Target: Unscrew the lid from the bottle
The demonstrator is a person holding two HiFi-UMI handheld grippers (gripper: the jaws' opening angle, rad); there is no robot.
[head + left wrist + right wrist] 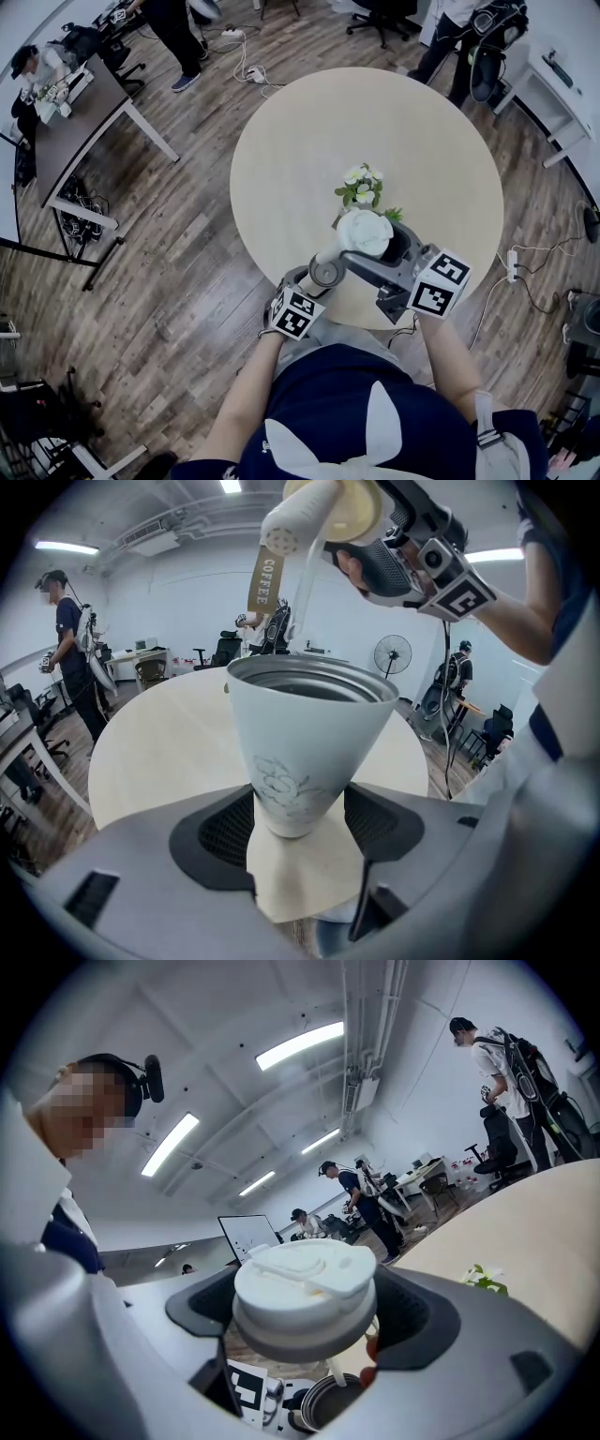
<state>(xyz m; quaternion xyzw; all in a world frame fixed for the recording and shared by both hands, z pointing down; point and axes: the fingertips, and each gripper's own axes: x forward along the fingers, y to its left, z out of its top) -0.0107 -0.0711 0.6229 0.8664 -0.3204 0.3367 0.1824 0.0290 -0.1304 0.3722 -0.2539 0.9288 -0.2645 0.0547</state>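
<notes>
My left gripper [298, 817] is shut on the lower part of a white bottle [305, 752] with a faint flower drawing. The bottle stands upright with its metal mouth open. The white lid [305, 1297] is off and sits between the jaws of my right gripper [305, 1312], which is shut on it. The lid [323, 513] hangs above the bottle, with a white straw [305, 583] and a brown paper tag [265, 578] dangling from it. In the head view the lid [364, 232] is just beyond the bottle [326, 273], over the near edge of the round table [300, 141].
A small pot of white flowers [361, 187] stands on the table just beyond the lid. Several people stand or sit around the room. A dark desk [75, 122] is at the far left, and cables lie on the wooden floor.
</notes>
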